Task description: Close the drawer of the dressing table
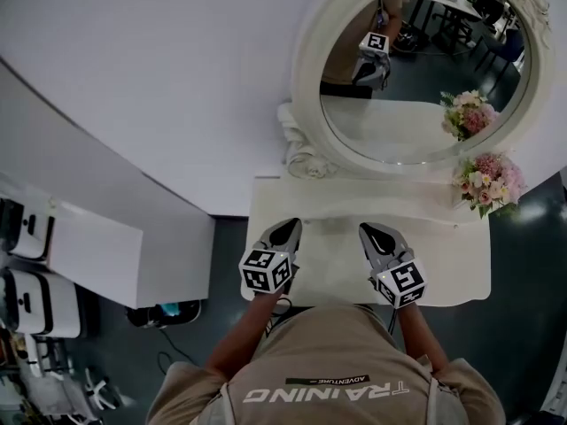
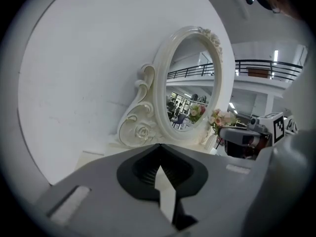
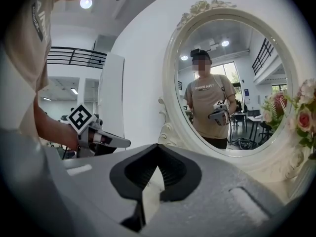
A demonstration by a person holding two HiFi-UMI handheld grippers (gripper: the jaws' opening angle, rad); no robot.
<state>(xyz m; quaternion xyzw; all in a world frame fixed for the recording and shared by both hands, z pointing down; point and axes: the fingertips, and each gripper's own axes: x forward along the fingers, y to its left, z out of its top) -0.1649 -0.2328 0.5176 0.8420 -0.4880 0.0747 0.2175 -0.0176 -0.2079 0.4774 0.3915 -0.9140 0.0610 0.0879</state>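
White wall (image 1: 133, 87) backs the whole station, with dark floor (image 1: 532, 343) to the right. The dressing table stands against that wall, its pale worktop (image 1: 461, 264) directly before you. An oval mirror (image 1: 421, 69) in a carved frame rises from the far edge, and a bunch of flowers (image 1: 489, 182) stands at the far right corner, just beside the frame.

You hold the left tongs (image 1: 285, 231) and the right tongs (image 1: 368, 231) side by side above the near half of the worktop, apart from each other and pointing at the mirror. Each pair has its tips pressed together with nothing between them.

Finding: the drawer shows in no view. It presumably sits below the near edge, masked by the worktop and your body, so how far it stands out cannot be confirmed.

Risks, in my judgement:
- You will be lowering the tongs blind, so a tip may strike the worktop's near edge.
- A push on one side only could skew the drawer and jam it.
- A hard shove could jolt the table and topple the flowers.
- Closed tips on a smooth front may slide off.
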